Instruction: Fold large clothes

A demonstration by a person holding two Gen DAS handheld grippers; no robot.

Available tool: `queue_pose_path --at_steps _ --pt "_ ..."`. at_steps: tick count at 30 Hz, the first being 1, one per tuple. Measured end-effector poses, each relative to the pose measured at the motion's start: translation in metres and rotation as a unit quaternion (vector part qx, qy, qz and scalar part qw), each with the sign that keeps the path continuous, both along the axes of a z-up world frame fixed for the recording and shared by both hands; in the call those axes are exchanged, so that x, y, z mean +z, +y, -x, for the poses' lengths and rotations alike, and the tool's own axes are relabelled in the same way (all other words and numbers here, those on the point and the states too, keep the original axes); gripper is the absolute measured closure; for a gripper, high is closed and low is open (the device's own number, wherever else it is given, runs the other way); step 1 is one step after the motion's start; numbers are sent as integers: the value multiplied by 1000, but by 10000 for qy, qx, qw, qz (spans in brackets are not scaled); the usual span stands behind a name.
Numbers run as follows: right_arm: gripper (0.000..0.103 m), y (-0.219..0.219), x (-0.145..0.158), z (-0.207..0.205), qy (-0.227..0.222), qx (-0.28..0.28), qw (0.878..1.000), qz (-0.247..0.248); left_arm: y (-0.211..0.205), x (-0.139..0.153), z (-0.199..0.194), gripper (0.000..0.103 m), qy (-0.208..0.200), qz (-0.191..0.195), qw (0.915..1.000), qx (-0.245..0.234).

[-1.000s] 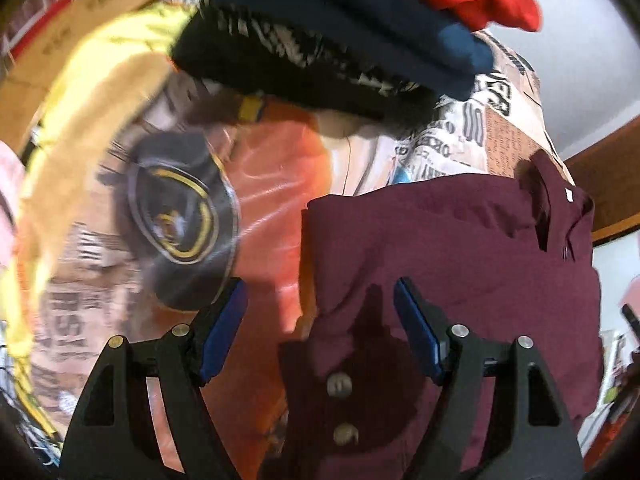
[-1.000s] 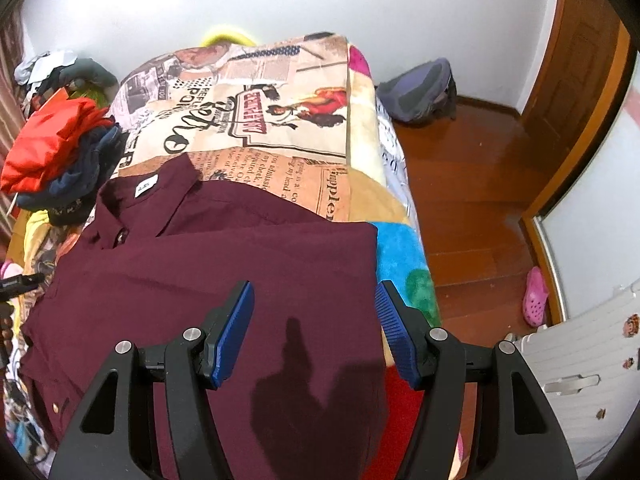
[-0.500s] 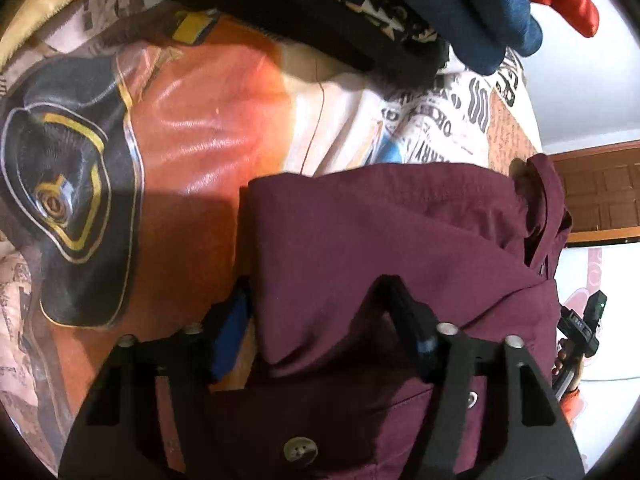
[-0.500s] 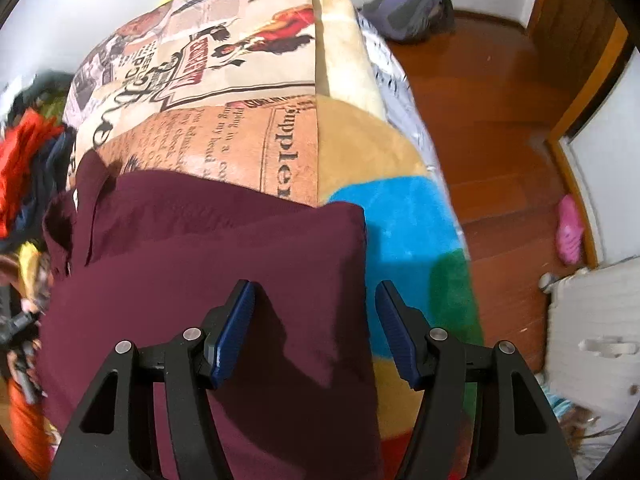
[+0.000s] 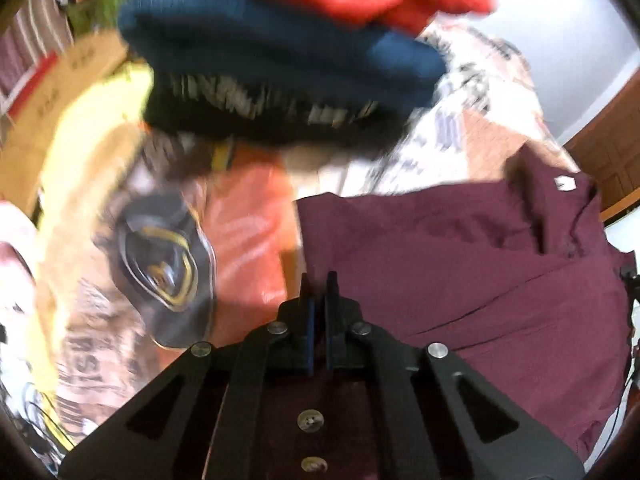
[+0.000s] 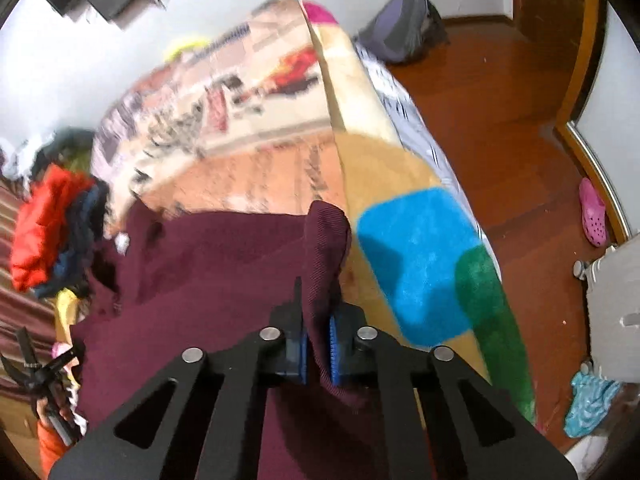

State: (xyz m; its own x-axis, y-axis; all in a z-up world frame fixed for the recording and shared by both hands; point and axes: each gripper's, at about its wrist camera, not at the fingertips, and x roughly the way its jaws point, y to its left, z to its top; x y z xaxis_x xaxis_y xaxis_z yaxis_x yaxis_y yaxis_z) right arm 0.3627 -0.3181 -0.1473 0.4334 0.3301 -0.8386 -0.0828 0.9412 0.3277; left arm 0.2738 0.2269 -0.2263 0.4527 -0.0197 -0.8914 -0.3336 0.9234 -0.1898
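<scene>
Both tongs, left (image 5: 319, 312) and right (image 6: 316, 344), pinch the maroon shirt (image 6: 208, 280); its lower hem is hidden.

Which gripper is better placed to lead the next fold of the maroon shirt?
Right, probably. The right gripper visibly pinches a raised fold of the maroon shirt at its outer edge. The left gripper is shut at the button edge, but its hold on cloth is unclear.

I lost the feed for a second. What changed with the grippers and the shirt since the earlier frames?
Both grippers went from open above the shirt to shut on it. The right gripper now pinches the shirt at its right edge, a bunch of cloth poking up between the pads. The left gripper has closed at the shirt's left edge by the buttons. The clothes pile and blanket stayed put.
</scene>
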Motion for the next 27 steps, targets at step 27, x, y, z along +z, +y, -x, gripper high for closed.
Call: queue_pose_path --at_steps 27 --pt "98 35 73 -41 -1199 336 9918 285 -28 136 -74 102 -1410 -1193 9800 -741"
